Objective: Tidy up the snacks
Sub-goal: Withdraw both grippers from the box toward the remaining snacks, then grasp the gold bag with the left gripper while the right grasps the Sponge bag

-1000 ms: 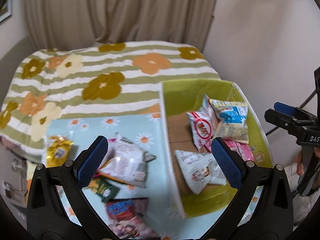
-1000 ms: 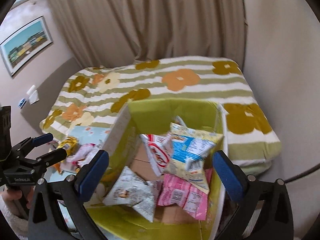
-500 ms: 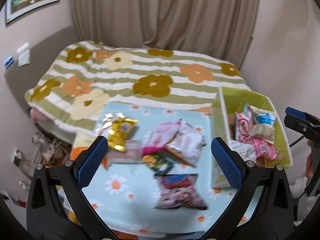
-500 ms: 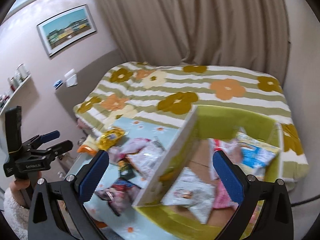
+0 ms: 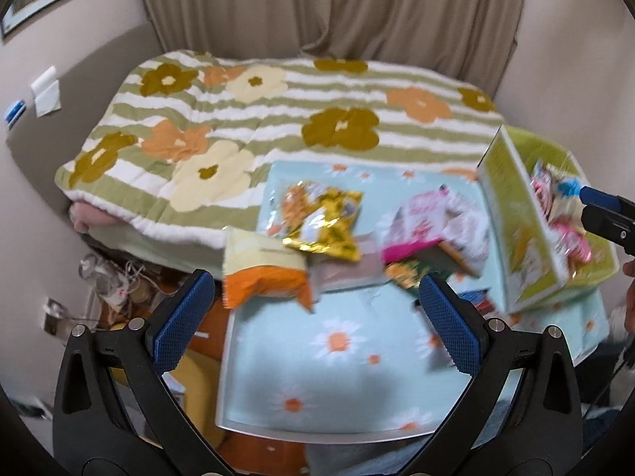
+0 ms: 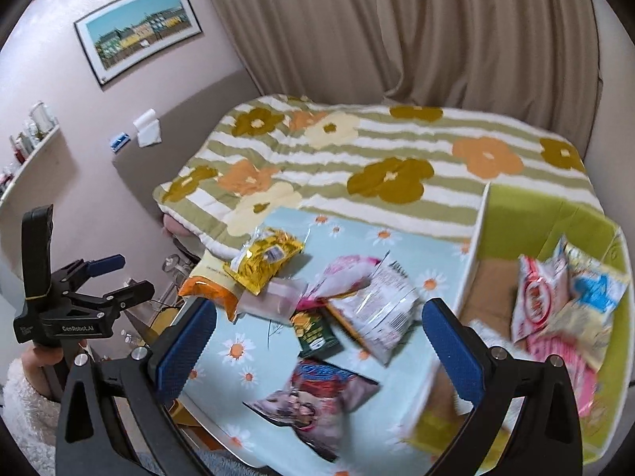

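Observation:
Loose snack packets lie on a light blue daisy-print table (image 5: 337,380): a gold packet (image 5: 323,220), an orange and cream packet (image 5: 264,277), a pink packet (image 5: 416,222), a white packet (image 6: 387,301), a dark green packet (image 6: 315,331) and a purple packet (image 6: 313,396). A green box (image 6: 555,214) at the right holds several packets (image 6: 571,301). My left gripper (image 5: 317,329) is open and empty above the table's left half. My right gripper (image 6: 317,349) is open and empty above the table's middle. It also shows in the left wrist view (image 5: 607,218).
A bed with a green-striped flower blanket (image 5: 278,119) lies behind the table. Beige curtains (image 6: 436,27) hang at the back. A framed picture (image 6: 139,35) and a shelf with bottles (image 6: 27,135) are on the left wall. Cables and clutter (image 5: 115,281) lie left of the table.
Both grippers have swung left, away from the green box and toward the loose packets on the table. Both stay open and empty.

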`<state>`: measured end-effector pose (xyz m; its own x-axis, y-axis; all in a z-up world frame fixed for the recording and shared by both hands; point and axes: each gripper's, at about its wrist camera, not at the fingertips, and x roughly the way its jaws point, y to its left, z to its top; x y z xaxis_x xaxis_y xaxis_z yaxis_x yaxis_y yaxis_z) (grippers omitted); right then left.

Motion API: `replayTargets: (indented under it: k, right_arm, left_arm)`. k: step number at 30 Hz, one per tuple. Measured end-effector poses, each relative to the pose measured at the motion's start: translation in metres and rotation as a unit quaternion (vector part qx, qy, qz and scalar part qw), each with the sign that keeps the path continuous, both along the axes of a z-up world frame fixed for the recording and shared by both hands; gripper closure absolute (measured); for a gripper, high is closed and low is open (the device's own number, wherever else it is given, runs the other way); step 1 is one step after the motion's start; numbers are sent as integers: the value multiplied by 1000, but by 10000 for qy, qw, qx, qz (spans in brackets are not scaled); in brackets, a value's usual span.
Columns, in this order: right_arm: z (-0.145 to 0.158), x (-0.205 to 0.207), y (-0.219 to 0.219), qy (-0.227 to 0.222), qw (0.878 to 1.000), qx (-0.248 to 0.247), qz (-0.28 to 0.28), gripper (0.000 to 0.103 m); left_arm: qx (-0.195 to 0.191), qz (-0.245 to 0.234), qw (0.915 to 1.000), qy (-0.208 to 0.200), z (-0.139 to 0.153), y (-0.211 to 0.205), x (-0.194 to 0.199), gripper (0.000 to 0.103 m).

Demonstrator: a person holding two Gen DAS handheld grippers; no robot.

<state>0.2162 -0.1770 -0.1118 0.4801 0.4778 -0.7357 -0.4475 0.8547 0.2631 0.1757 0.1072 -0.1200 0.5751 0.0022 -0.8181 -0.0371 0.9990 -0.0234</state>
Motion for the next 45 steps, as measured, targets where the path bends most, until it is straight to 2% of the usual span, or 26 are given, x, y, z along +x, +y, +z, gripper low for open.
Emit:
replayTargets:
  k: [3,9,15,21,23,26,30,32,34,35,40,45]
  right_arm:
    - [-13,-1,18,211,9995,-70,-213,0]
    - [-36,-1,41,527,9959,-234,-695,0]
    - [-59,-4,57,810,9877,-402,-1274,0]
    - [-77,-7,67,990,9783,-861,-1601,0]
    - [-84,-7,68,1088,9753,-933,-1681,0]
    - [-94,-8,66,1249,9719,-927,-1769,0]
    - [-106,-8,64,1411,9669,-1048,-1847,0]
    - [-113,-9,61,1503,9651,-976,-1911,0]
    - [-119,-9,58,1620,9631,-872,-1962,0]
    - [-121,-10,57,1644,9624,-867,-1981,0]
    - [-130,-9,55,1740,9600,-961,-1973,0]
    - [-136,-10,49,1854,9574,-1005,-1973,0]
  left_arm:
    - [-142,-189,9997,114,-9,19,12,1]
    - [-326,-713,9966,253,-22,32,48,1]
    - [-559,-1286,9888,506,-48,28,97,1]
    - [-682,-1477,9824,923,-85,15,140,1]
    - [-642,-1472,9816,1029,-98,12,150,4]
    - [-589,-1496,9803,1151,-114,8,160,14]
    - [-555,-1565,9771,1330,-131,4,169,18]
    - [-566,-1596,9754,1409,-136,3,171,30]
    - [-563,-1618,9736,1509,-142,2,173,33]
    - [-565,-1635,9730,1528,-145,2,173,37]
    - [-561,-1727,9716,1516,-148,3,172,45]
    - [-538,-1778,9713,1487,-147,2,171,47]
